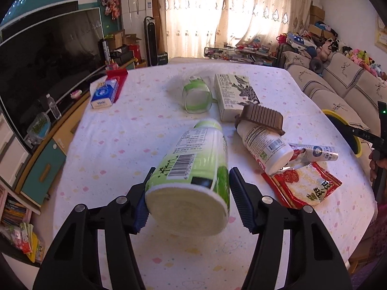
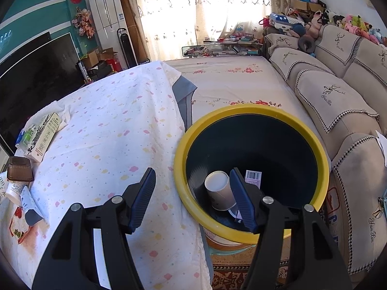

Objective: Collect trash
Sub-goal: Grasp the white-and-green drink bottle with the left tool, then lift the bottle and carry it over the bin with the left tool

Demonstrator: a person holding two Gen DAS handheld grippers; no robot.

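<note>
While the left hand-held gripper [image 1: 188, 193] clamps it, the green-and-white bottle [image 1: 193, 174] lies tilted, barcode up.

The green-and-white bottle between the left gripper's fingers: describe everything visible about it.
The bottle looks like plastic, wrapped in a green-and-white label with a barcode and small print. It lies tilted, its round pale base toward the camera and its neck pointing away. The left gripper straddles its lower end, left pad touching; right-side contact is unclear. It seems raised above the tablecloth, touching nothing else.

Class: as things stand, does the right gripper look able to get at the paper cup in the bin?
Probably yes: the right gripper hangs open over the yellow-rimmed bin, and nothing covers the paper cup below.
</note>
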